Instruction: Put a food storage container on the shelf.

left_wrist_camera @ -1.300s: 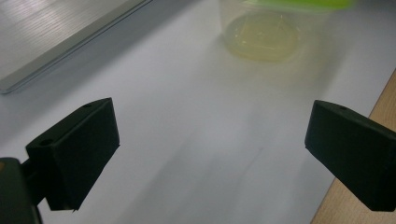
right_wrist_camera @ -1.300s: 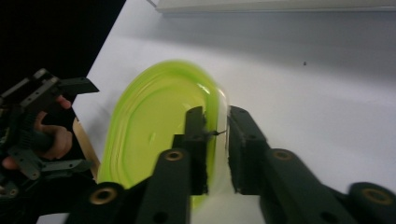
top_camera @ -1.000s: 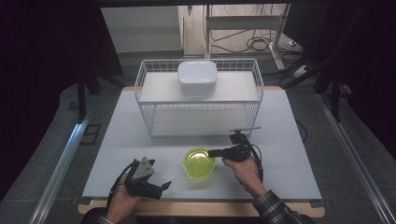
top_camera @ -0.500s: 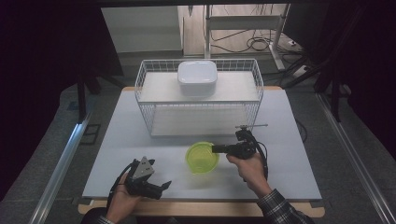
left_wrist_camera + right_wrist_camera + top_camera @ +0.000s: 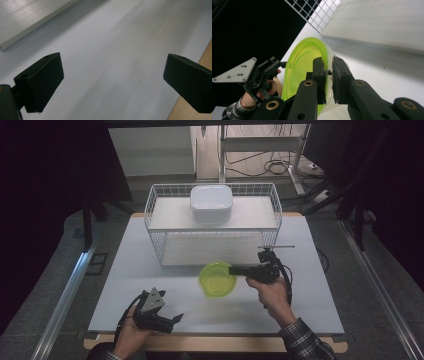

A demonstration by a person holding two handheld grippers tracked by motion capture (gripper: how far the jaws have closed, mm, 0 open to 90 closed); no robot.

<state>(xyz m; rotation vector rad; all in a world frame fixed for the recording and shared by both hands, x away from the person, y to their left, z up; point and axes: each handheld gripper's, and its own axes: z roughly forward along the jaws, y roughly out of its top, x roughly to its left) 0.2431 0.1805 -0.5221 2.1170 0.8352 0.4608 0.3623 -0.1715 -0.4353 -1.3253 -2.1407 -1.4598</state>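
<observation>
Pinching the green bowl's [image 5: 218, 279] rim, the right gripper [image 5: 239, 269] holds it; the left gripper [image 5: 172, 321] gapes wide.

A wire basket [image 5: 212, 227] is set at the back of the surface [image 5: 135, 270], with a lidded box [image 5: 210, 203] placed on its upper shelf. Just before the basket, a bowl [image 5: 217, 280] is found, right of centre.

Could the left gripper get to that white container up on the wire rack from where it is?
Probably yes. The left gripper is open and empty, and the white container sits uncovered atop the wire rack, though far across the table.
</observation>
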